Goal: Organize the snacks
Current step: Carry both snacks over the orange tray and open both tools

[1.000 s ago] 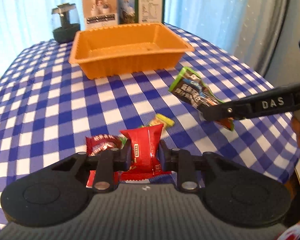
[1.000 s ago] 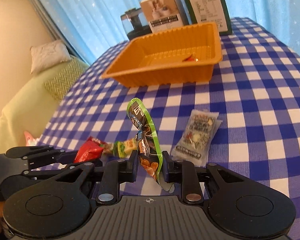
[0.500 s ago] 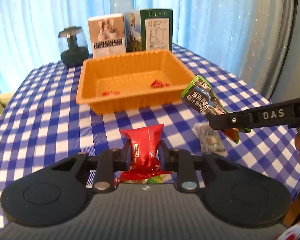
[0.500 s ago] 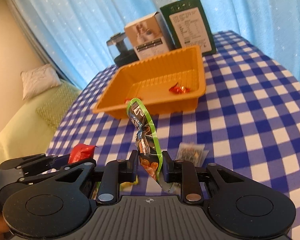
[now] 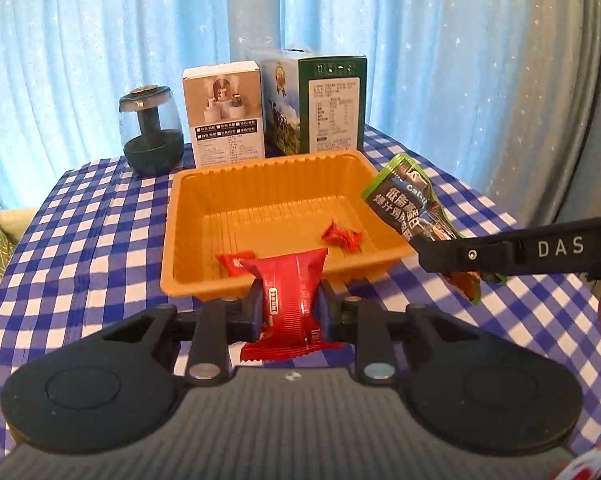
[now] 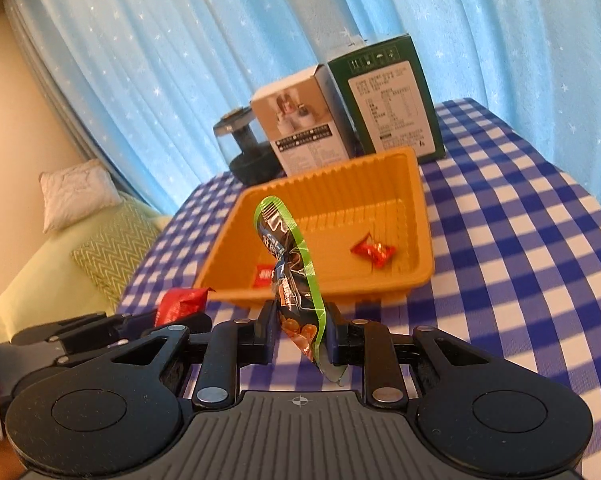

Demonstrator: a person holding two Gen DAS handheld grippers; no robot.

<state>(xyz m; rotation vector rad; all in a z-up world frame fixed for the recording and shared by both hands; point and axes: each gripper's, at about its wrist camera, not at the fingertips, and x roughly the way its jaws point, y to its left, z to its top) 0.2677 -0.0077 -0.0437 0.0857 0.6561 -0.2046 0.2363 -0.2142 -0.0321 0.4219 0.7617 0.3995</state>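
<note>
My left gripper [image 5: 287, 308] is shut on a red snack packet [image 5: 288, 284], held upright just short of the orange tray's [image 5: 180, 220] near rim. My right gripper [image 6: 298, 332] is shut on a green-edged dark snack pouch [image 6: 288, 256], also in front of the orange tray [image 6: 420, 208]. In the left wrist view the right gripper [image 5: 432, 252] reaches in from the right, its pouch [image 5: 408, 204] hanging over the tray's right rim. Inside the tray lie a small red wrapped candy [image 5: 340, 236] and a red packet [image 5: 232, 262]. The left gripper with its red packet [image 6: 180, 302] shows at the lower left of the right wrist view.
Behind the tray stand a white box [image 5: 224, 116], a green box [image 5: 324, 108] and a dark glass jar [image 5: 150, 136]. The table carries a blue-and-white checked cloth [image 5: 80, 240]. Blue curtains hang behind. A green sofa with a pillow [image 6: 72, 196] lies to the left.
Both grippers have risen and moved toward the orange tray with their packets held. The loose snacks on the cloth near the front have dropped out of view.
</note>
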